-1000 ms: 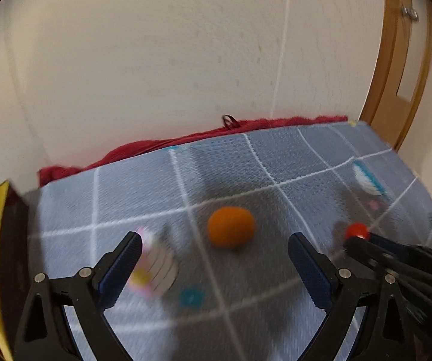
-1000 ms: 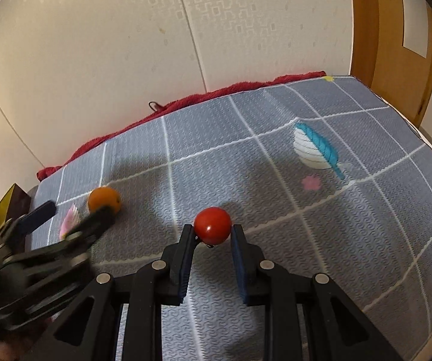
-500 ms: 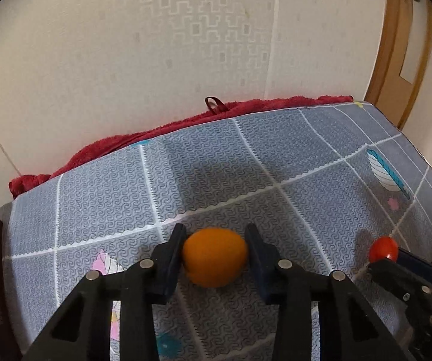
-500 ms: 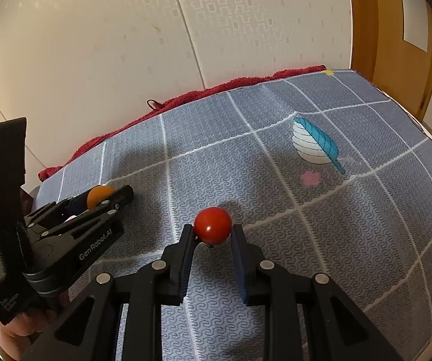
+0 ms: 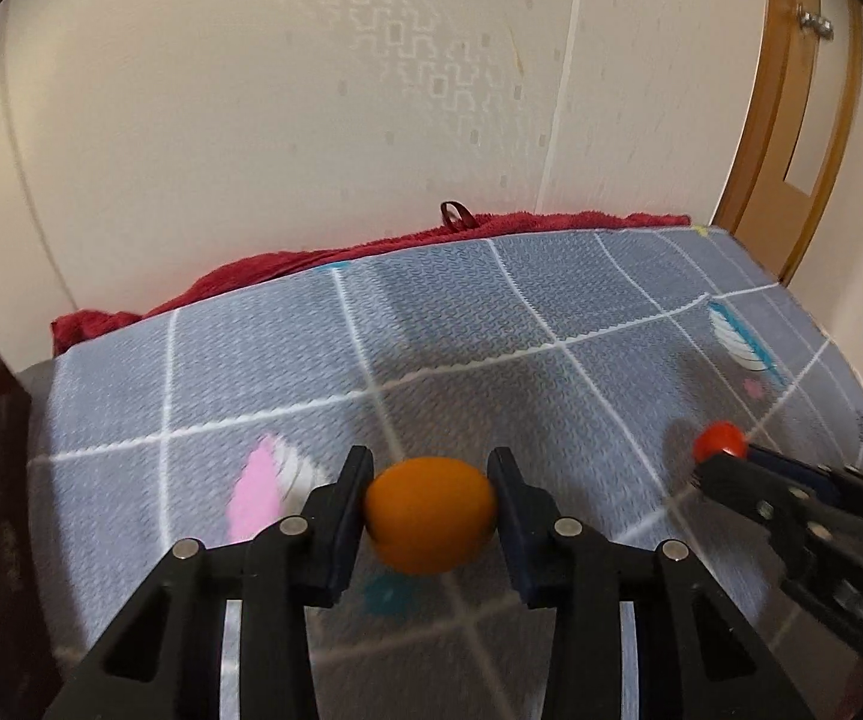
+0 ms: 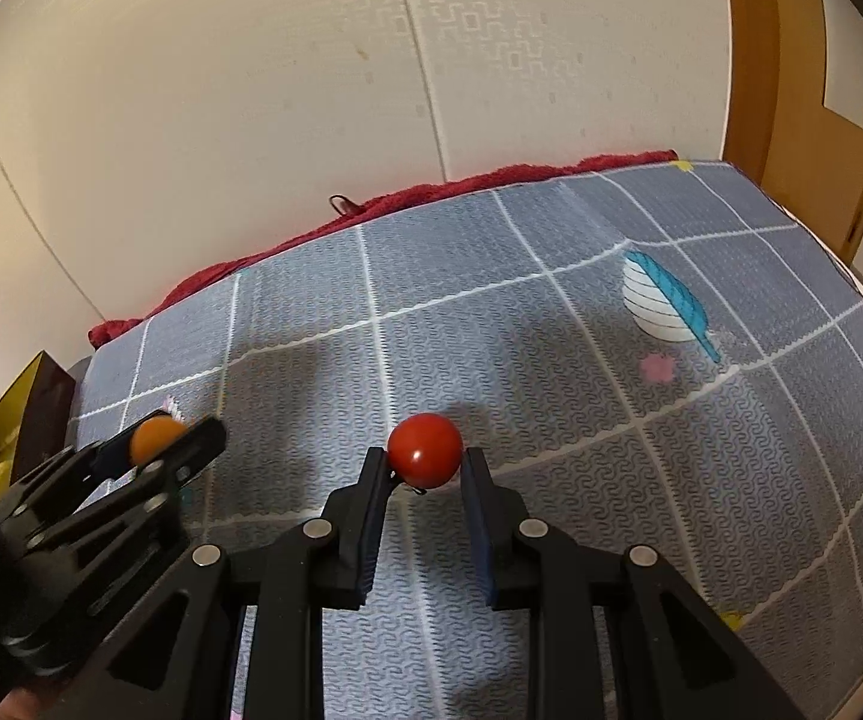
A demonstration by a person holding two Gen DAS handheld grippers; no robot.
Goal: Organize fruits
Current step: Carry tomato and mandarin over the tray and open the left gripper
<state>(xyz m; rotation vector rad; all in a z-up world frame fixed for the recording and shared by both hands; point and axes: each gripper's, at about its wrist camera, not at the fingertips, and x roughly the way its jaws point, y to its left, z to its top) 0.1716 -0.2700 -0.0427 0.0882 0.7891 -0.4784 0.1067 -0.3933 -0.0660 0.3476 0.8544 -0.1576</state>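
**Both fruits now in my grip**

Nearest to me, my left gripper (image 5: 429,507) has changed most. A second ago its fingers (image 5: 344,501) stood wide apart with the round orange citrus fruit (image 5: 429,515) lying loose on the mat ahead of them. They have since closed in, and now both blue-padded fingers press the fruit's two flanks, clenched on it. The fruit looks slightly blurred and the mat beneath it seems a little lower than it was, so I judge it is just coming off the surface, though I cannot be sure it is clear.

My right gripper (image 6: 425,468) has not changed: its fingers (image 6: 376,477) are clamped on the small glossy red round fruit (image 6: 425,450), as they were a second ago, holding it at the fingertips just above the mat. In the left view the same red fruit shows at the tip of that gripper, off to the right.

Further out lies the grey quilted mat with white grid lines (image 6: 551,420), printed with a white-and-blue striped leaf (image 6: 662,306) and a pink-and-white one (image 5: 263,480) just behind my left fingers. Beyond the mat's far edge a dark red towel (image 5: 371,252) runs along the cream wall.

For the task, I judge the picking is finished: each hand carries one fruit. What remains is taking them wherever they belong, and no bowl or basket shows plainly here.
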